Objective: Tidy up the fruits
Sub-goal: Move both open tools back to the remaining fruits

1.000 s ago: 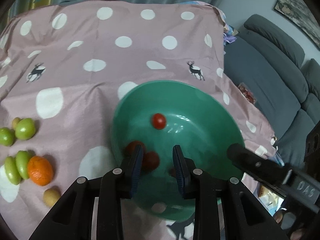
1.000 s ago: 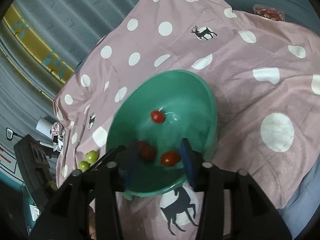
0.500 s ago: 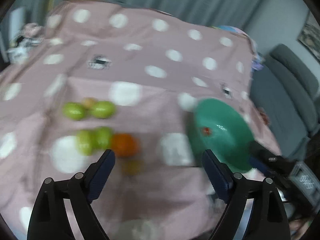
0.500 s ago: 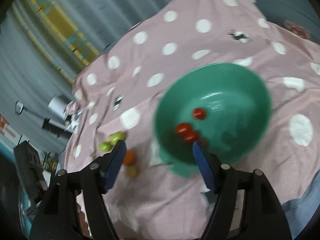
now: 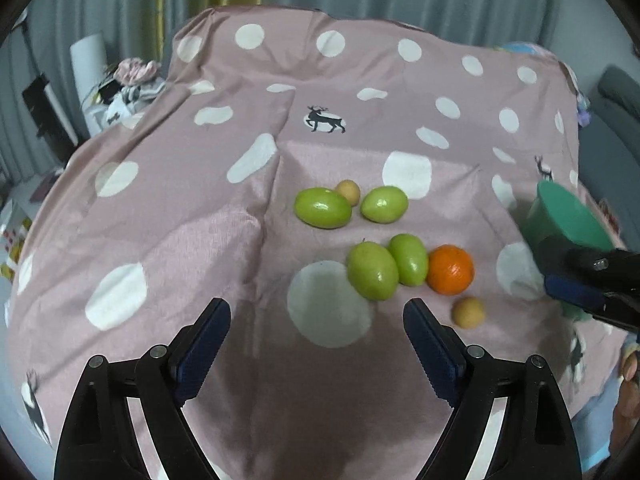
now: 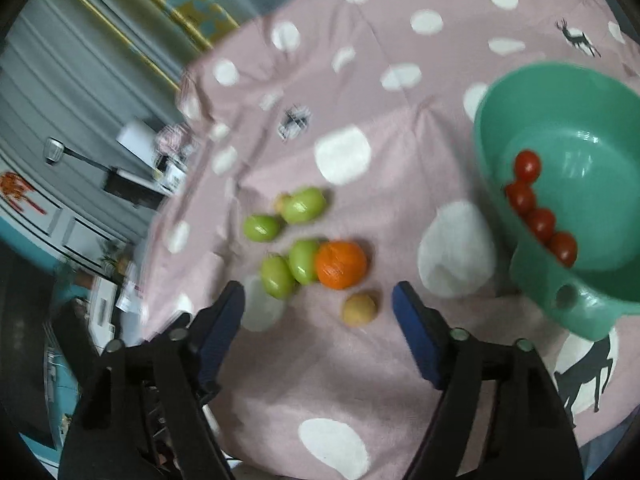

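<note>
A pink polka-dot cloth [image 5: 200, 216] is covering the surface. A green bowl [image 6: 576, 120] is sitting at its right side, holding four cherry tomatoes [image 6: 540, 208]. The left hand-held gripper [image 5: 316, 336] is hovering spread wide over bare cloth, nothing between its jaws. The right hand-held gripper [image 6: 318, 312] is also standing spread, its jaws having just been closing slightly, gripping nothing. Near both, an orange [image 5: 450, 269] is lying against four green fruits [image 5: 372, 270], with two small tan fruits [image 6: 359, 309] beside the cluster.
</note>
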Action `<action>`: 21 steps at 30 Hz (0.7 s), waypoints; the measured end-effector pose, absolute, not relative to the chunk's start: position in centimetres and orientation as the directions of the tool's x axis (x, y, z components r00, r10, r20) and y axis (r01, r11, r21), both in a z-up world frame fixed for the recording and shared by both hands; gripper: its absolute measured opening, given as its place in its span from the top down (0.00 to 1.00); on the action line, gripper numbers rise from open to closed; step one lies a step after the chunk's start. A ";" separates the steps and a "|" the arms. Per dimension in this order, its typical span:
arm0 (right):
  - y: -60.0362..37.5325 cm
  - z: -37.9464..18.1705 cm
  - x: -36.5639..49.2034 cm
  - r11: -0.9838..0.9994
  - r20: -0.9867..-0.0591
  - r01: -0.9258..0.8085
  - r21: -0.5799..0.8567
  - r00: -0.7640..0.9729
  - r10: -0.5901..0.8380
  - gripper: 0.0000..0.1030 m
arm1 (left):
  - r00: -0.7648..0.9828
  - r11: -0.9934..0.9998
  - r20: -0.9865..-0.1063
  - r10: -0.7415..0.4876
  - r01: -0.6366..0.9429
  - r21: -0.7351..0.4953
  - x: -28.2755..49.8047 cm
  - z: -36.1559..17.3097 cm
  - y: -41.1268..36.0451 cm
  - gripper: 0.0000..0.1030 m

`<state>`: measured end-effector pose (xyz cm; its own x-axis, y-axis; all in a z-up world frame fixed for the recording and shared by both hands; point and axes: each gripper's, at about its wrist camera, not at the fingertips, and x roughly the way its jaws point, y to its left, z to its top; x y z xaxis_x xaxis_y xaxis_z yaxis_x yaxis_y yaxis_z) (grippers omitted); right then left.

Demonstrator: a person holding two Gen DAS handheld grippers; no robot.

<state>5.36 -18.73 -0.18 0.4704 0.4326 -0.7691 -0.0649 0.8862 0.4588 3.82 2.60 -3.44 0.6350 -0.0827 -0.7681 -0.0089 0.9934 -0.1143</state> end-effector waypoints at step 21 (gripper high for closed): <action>-18.0 -5.6 7.6 0.932 -0.870 -0.037 0.360 0.348 0.350 0.73 | 0.635 0.952 -0.747 -0.195 -0.061 -0.301 10.6 -1.5 5.2 0.14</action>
<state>7.58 -17.98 -5.59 0.3480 0.3498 -0.8698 -0.0365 0.9321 0.3603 10.58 5.22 -1.48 0.6351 -0.1953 -0.7473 -0.0612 0.9518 -0.3007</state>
